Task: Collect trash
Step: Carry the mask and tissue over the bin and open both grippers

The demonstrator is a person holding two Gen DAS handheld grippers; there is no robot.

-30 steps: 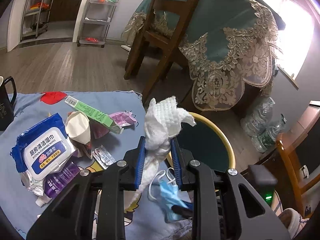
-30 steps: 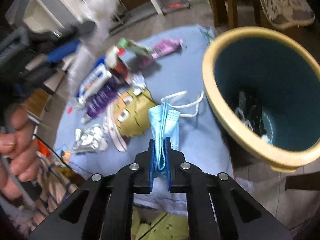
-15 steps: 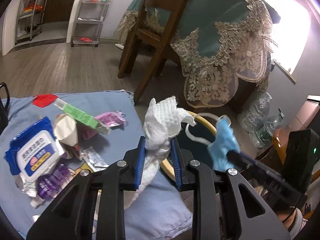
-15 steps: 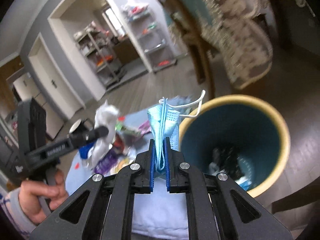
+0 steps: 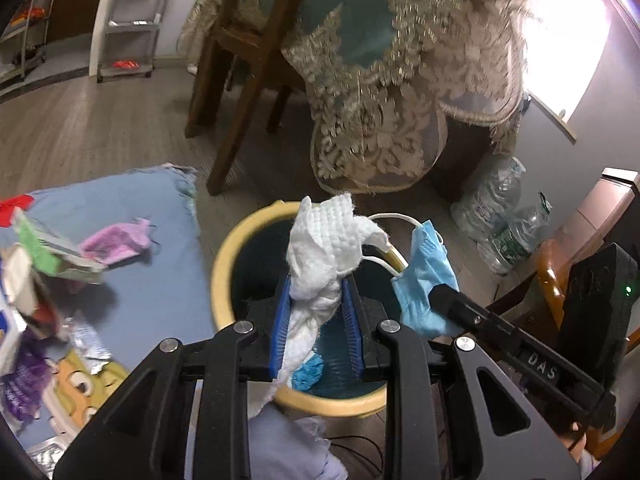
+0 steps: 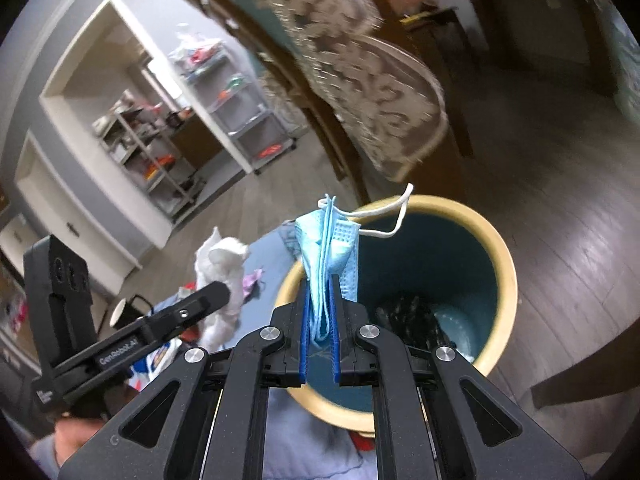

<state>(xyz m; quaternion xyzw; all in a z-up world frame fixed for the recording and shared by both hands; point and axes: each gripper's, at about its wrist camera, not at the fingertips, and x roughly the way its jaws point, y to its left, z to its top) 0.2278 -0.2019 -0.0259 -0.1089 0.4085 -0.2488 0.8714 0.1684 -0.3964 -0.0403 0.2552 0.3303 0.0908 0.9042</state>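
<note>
Since the earlier frames both grippers have swung away from the littered blue cloth and now sit over the bin, which has come from the edge of the left wrist view to right under the jaws.

The left gripper (image 5: 316, 312) is clamped on a crumpled white paper towel (image 5: 326, 248). The towel is pinched between the blue pads (image 5: 280, 320); its bunched top stands up past the fingertips and a tail hangs down behind the left pad. Directly below it is the open mouth of the trash bin (image 5: 222, 264), a round bin with a yellow rim and a dark teal inside.

The right gripper (image 6: 320, 320) has its jaws nearly together, gripping a folded blue face mask (image 6: 326, 256). The mask stands upright out of the fingertips, its white ear loops (image 6: 394, 216) curling off to the right, over the bin's near rim (image 6: 506, 276). Some dark and blue waste lies at the bin's bottom.

In the left wrist view the right gripper and mask (image 5: 426, 276) hang just beside the towel, over the bin's far right rim.

On the blue cloth (image 5: 152, 292) to the left lie a pink wrapper (image 5: 116, 238), a green box (image 5: 42, 244) and silver foil (image 5: 86, 338), all blurred.
</note>
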